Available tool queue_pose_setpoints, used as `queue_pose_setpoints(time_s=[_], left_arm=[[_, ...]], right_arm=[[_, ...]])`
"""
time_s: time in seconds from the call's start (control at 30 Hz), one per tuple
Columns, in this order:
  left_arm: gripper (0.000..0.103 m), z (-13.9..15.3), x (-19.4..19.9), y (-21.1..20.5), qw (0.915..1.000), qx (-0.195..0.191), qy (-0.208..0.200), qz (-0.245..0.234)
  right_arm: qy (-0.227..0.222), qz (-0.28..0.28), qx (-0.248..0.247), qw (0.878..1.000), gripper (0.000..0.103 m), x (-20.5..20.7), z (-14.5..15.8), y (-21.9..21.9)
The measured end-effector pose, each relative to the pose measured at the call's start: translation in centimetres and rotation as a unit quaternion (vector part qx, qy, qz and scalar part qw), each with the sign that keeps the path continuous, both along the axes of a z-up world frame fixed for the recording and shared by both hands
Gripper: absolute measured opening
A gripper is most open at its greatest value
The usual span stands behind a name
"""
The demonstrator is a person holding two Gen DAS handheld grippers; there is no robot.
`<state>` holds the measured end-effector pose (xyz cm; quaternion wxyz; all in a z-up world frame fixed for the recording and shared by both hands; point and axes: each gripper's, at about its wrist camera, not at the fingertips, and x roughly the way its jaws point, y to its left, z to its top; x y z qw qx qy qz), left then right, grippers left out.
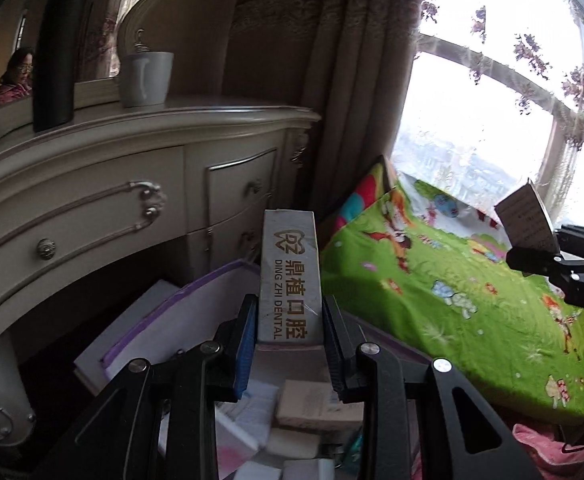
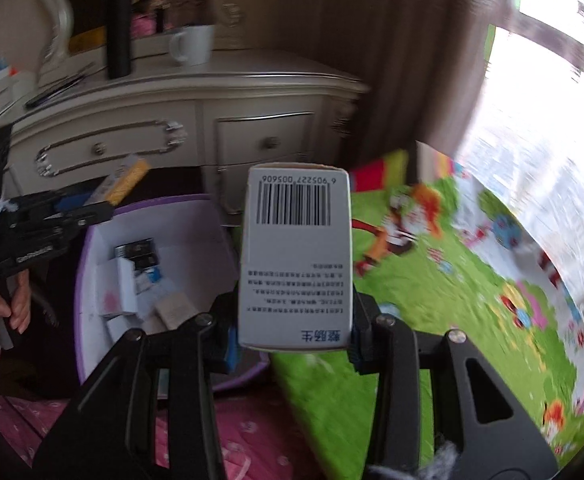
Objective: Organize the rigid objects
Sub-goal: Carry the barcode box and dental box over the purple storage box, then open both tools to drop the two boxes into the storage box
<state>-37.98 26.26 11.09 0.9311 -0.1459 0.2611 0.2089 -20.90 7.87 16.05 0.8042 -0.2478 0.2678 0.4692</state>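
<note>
My left gripper (image 1: pixel 289 344) is shut on a long grey "Ding Zhi Dental" box (image 1: pixel 290 276), held above a white storage box with a purple rim (image 1: pixel 196 312) that holds several small boxes (image 1: pixel 316 404). My right gripper (image 2: pixel 292 340) is shut on a white carton with a barcode (image 2: pixel 296 256), held above the near edge of the storage box (image 2: pixel 92 240). The right gripper also shows in the left wrist view (image 1: pixel 544 256) with its carton (image 1: pixel 526 220). The left gripper shows in the right wrist view (image 2: pixel 92 210) with its box (image 2: pixel 126 180).
A cream dresser (image 1: pixel 112 184) stands behind, with a black flask (image 1: pixel 62 52) and a grey mug (image 1: pixel 146 78) on top. A green cartoon-print sheet (image 1: pixel 472 300) covers the surface to the right. A curtain (image 1: pixel 332 80) and window (image 1: pixel 472 100) are behind. Pink fabric (image 2: pixel 232 440) lies below.
</note>
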Motion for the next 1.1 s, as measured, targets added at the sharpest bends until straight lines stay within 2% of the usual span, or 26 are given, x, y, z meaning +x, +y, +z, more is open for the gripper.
queue_pose_setpoints(time_s=[0.17, 0.37, 0.73, 1.1], left_arm=[[0.032, -1.0, -0.6, 0.2, 0.9994, 0.004, 0.028, 0.018], [0.032, -1.9, -1.1, 0.4, 0.9983, 0.006, 0.045, 0.037], [0.032, -2.9, -0.9, 0.8, 0.9965, 0.006, 0.06, 0.057], [0.032, -3.2, -1.2, 1.0, 0.9958, -0.004, 0.06, 0.07]], right_arm=[[0.019, 0.068, -0.026, 0.997, 0.044, -3.0, -1.5, 3.6], [0.024, 0.114, -0.063, 0.991, 0.044, -6.6, -4.3, 6.2], [0.049, 0.132, -0.086, 0.986, 0.044, -8.6, -7.6, 7.3], [0.057, 0.135, -0.089, 0.985, 0.044, -9.2, -8.3, 7.7]])
